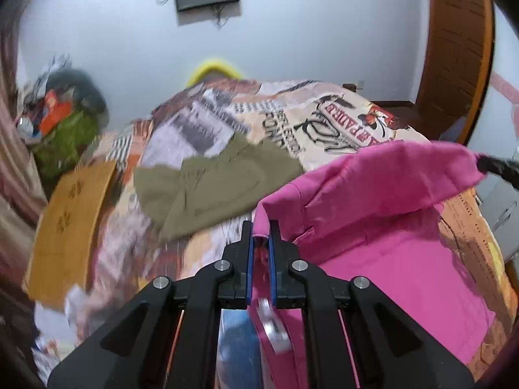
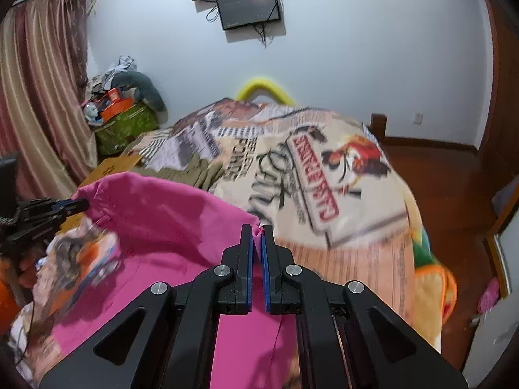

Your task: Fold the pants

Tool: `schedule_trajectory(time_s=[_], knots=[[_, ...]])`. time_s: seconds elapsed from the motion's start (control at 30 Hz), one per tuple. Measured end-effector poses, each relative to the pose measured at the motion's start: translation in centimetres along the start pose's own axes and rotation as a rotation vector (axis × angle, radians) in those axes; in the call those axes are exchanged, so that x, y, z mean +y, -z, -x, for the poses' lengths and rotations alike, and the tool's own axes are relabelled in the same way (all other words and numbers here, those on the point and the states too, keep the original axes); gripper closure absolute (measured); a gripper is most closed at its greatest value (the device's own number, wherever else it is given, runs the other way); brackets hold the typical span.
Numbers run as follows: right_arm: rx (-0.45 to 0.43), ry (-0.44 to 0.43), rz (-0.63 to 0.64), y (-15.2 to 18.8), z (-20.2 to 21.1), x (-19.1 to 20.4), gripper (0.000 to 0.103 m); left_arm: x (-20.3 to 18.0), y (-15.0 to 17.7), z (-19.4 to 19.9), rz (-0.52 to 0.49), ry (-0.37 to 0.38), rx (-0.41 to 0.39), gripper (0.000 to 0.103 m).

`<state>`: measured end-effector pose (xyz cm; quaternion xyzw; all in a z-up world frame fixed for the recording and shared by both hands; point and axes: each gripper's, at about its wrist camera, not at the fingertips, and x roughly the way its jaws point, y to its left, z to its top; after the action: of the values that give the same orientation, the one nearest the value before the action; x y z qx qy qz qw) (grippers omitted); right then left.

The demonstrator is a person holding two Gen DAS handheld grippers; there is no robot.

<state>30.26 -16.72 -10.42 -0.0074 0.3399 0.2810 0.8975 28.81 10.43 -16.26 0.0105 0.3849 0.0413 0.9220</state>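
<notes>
Pink pants (image 1: 389, 227) lie on the printed bedspread (image 1: 324, 120), with one edge lifted off the bed. My left gripper (image 1: 260, 230) is shut on one corner of the lifted edge. My right gripper (image 2: 258, 231) is shut on the other corner of the pink pants (image 2: 168, 227). The lifted edge stretches between the two grippers and hangs over the rest of the cloth. The right gripper shows at the right of the left wrist view (image 1: 486, 163). The left gripper shows at the left of the right wrist view (image 2: 78, 204).
An olive garment (image 1: 211, 188) lies crumpled on the bed beyond the pants. A tan board (image 1: 68, 227) rests at the bed's left side. A green box (image 2: 126, 126) with clutter stands by the curtain (image 2: 39, 97). Wooden floor (image 2: 454, 188) lies to the right.
</notes>
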Motion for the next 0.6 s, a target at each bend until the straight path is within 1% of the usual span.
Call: schedule_trajectory(time_s=[0.03, 0.1, 0.2, 0.33, 0.6], knots=[[0.004, 0.004, -0.004, 0.8, 0.5, 0.1, 0.099, 0.1, 0.8, 0.1, 0.012, 0.009, 0.014, 0.095], [0.038, 0.008, 0.001, 2.7, 1.1, 0.5, 0.099, 0.1, 2.2, 0.2, 0.016, 0.01, 0.043, 0.095], [0.078, 0.022, 0.008, 5.3, 1.6, 1.0, 0.099, 0.0, 4.3, 0.7, 0.018, 0.031, 0.085, 0.095], [0.108, 0.025, -0.014, 7.6, 2.4, 1.4, 0.099, -0.6, 6.6, 2.4, -0.002, 0.038, 0.097, 0.095], [0.127, 0.037, -0.059, 10.9, 4.1, 1.5, 0.099, -1.8, 9.2, 4.7, -0.061, 0.048, 0.121, 0.095]])
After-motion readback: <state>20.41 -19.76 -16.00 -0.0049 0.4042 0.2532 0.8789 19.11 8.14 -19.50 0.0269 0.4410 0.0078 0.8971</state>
